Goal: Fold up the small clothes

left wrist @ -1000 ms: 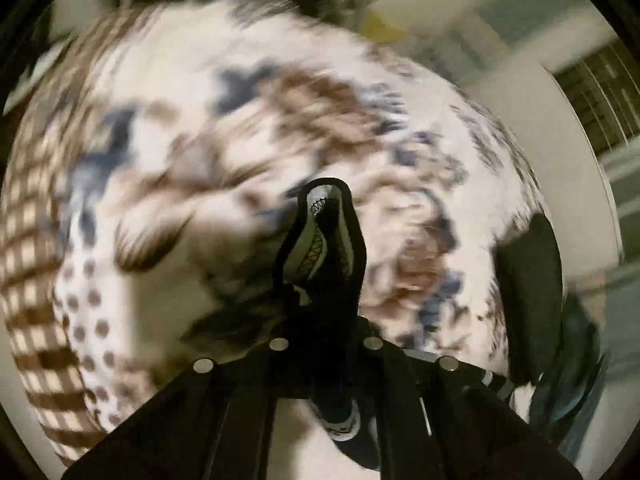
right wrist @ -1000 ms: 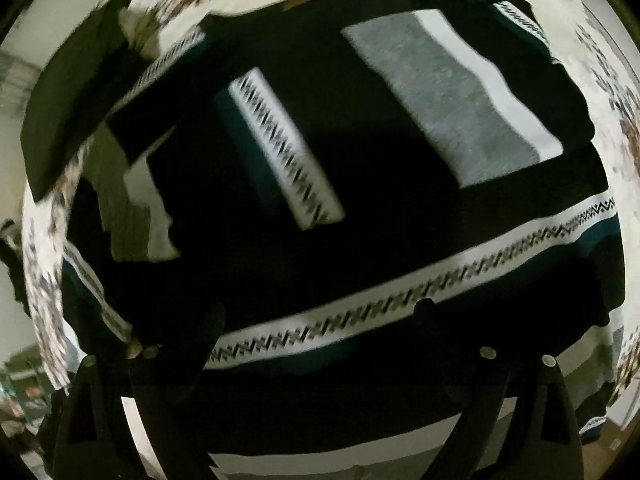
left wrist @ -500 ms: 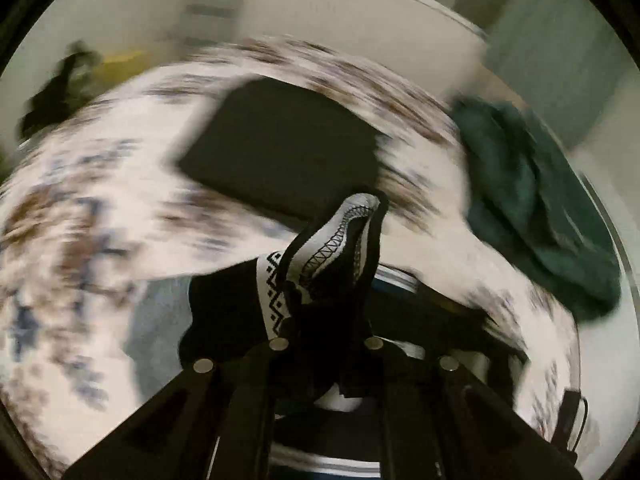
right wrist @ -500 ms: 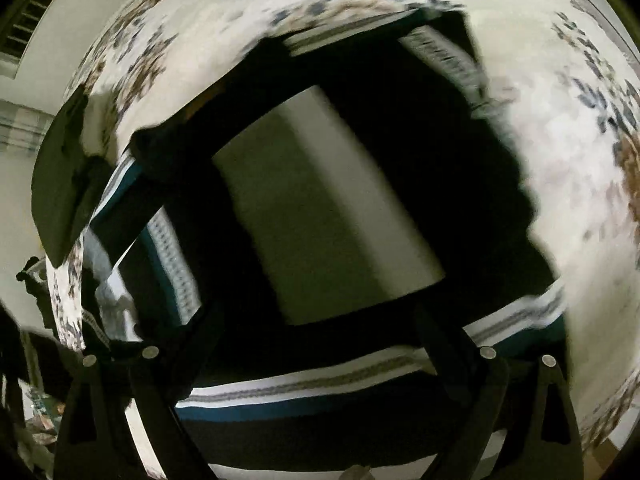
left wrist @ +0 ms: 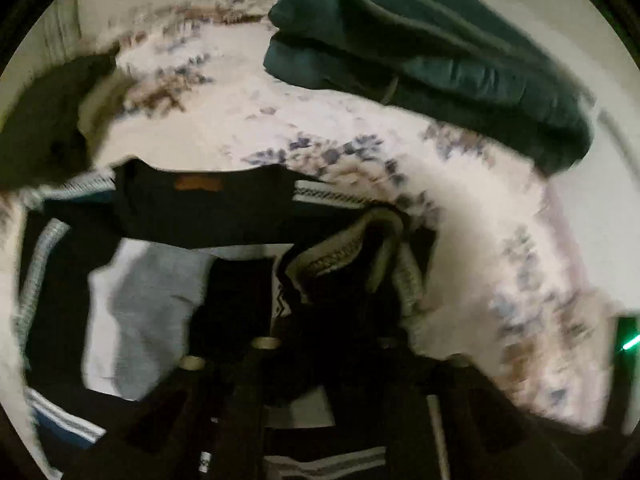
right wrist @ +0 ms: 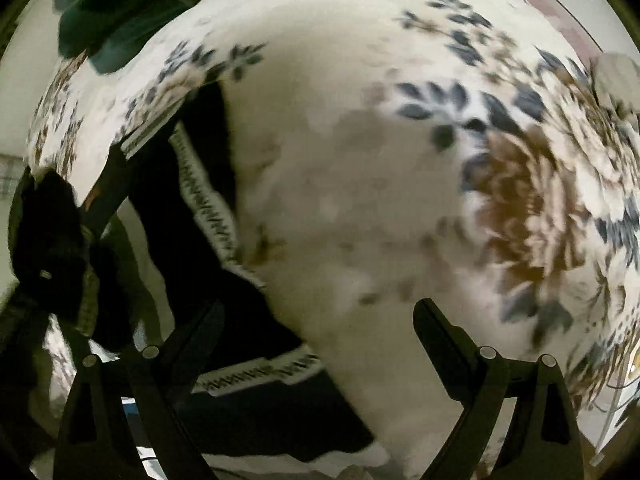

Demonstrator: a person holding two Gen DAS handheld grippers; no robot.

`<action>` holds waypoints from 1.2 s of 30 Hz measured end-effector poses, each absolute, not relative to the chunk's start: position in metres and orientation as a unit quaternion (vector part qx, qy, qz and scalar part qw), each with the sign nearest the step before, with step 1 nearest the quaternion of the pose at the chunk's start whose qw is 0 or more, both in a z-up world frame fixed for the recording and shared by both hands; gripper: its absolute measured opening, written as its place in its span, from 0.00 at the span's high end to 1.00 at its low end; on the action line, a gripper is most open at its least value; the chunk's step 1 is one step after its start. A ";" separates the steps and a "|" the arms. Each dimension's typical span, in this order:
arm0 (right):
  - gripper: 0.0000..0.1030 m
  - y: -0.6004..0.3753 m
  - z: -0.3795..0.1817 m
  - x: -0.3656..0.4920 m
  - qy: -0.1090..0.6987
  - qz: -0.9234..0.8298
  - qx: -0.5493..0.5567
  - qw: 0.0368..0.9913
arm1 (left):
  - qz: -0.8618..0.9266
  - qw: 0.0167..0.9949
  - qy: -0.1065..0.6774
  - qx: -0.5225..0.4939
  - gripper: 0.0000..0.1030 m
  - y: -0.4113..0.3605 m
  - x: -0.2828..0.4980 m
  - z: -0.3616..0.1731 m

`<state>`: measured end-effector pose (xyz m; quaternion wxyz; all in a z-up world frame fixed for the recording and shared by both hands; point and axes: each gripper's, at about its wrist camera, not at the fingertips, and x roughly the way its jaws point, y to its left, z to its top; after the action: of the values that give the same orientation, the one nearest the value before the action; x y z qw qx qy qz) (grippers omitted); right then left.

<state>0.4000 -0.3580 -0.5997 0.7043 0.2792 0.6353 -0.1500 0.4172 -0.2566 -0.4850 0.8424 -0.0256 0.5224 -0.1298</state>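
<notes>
Left tool [left wrist: 332, 276] jaws opening, releasing patterned cuff carried over black sweater [left wrist: 200, 208] at bed [left wrist: 256, 120] centre; sleeve fold landing. Right tool [right wrist: 320, 320] spread, empty, sweater at its 9 o'clock.

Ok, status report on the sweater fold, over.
Left gripper jaws opening, patterned cuff between them. Right gripper open, empty. Black sweater lies on floral bedspread. Green garment beyond it, clear of the fold.
</notes>
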 end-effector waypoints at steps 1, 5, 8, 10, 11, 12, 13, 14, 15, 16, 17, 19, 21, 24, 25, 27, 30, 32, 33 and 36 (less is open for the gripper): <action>0.06 -0.365 -0.597 0.398 0.632 -0.149 0.286 0.704 | -0.132 0.849 0.512 -0.013 0.47 -0.256 0.414 -0.484; 0.06 -0.383 -0.583 0.400 0.620 -0.136 0.318 0.704 | -0.110 0.865 0.488 -0.023 0.07 -0.217 0.400 -0.470; 0.06 -0.380 -0.572 0.413 0.615 -0.095 0.342 0.705 | -0.053 0.871 0.488 -0.031 0.07 -0.160 0.396 -0.464; 0.06 -0.366 -0.567 0.431 0.609 -0.055 0.347 0.711 | 0.015 0.875 0.483 -0.034 0.07 -0.104 0.385 -0.457; 0.06 -0.357 -0.567 0.441 0.609 -0.041 0.344 0.713 | 0.039 0.874 0.483 -0.031 0.07 -0.087 0.382 -0.458; 0.06 -0.346 -0.567 0.453 0.609 -0.022 0.339 0.717 | 0.080 0.870 0.486 -0.024 0.07 -0.061 0.376 -0.459; 0.06 -0.337 -0.567 0.462 0.612 -0.006 0.333 0.718 | 0.113 0.864 0.491 -0.019 0.07 -0.036 0.371 -0.462; 0.06 -0.325 -0.569 0.474 0.615 0.005 0.323 0.719 | 0.131 0.858 0.496 -0.016 0.07 -0.024 0.368 -0.466; 0.06 -0.315 -0.572 0.482 0.621 0.011 0.314 0.718 | 0.156 0.847 0.509 -0.017 0.07 -0.004 0.364 -0.474; 0.06 -0.306 -0.578 0.493 0.629 0.013 0.309 0.713 | 0.172 0.837 0.520 -0.021 0.07 0.011 0.362 -0.481; 0.06 -0.298 -0.586 0.505 0.638 0.007 0.309 0.705 | 0.192 0.826 0.529 -0.025 0.07 0.026 0.358 -0.488; 0.06 -0.291 -0.599 0.522 0.649 -0.002 0.316 0.692 | 0.209 0.817 0.536 -0.035 0.07 0.043 0.353 -0.495; 0.13 -0.282 -0.625 0.537 0.676 -0.005 0.323 0.662 | 0.219 0.812 0.540 -0.040 0.07 0.054 0.352 -0.500; 0.93 -0.266 -0.636 0.542 0.687 0.022 0.325 0.649 | 0.219 0.810 0.541 -0.047 0.07 0.055 0.355 -0.504; 0.93 -0.264 -0.625 0.540 0.664 0.026 0.325 0.672 | 0.218 0.812 0.538 -0.054 0.07 0.055 0.357 -0.503; 0.93 -0.264 -0.586 0.530 0.612 0.045 0.303 0.729 | 0.215 0.818 0.530 -0.065 0.07 0.055 0.361 -0.499; 0.93 -0.282 -0.564 0.509 0.579 0.044 0.295 0.759 | 0.204 0.824 0.524 -0.073 0.07 0.050 0.368 -0.495; 0.77 -0.288 -0.592 0.504 0.645 0.017 0.226 0.730 | 0.199 0.825 0.524 -0.071 0.07 0.048 0.372 -0.496; 0.63 -0.294 -0.609 0.498 0.682 -0.004 0.203 0.703 | 0.196 0.825 0.525 -0.071 0.07 0.046 0.375 -0.497; 0.52 -0.325 -0.624 0.474 0.695 -0.038 0.251 0.673 | 0.189 0.827 0.524 -0.076 0.07 0.046 0.384 -0.496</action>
<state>0.4743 -0.3248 -0.6245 0.6725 0.2510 0.6952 -0.0379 0.3841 0.0459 -0.4957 0.8273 -0.0764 0.5236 0.1886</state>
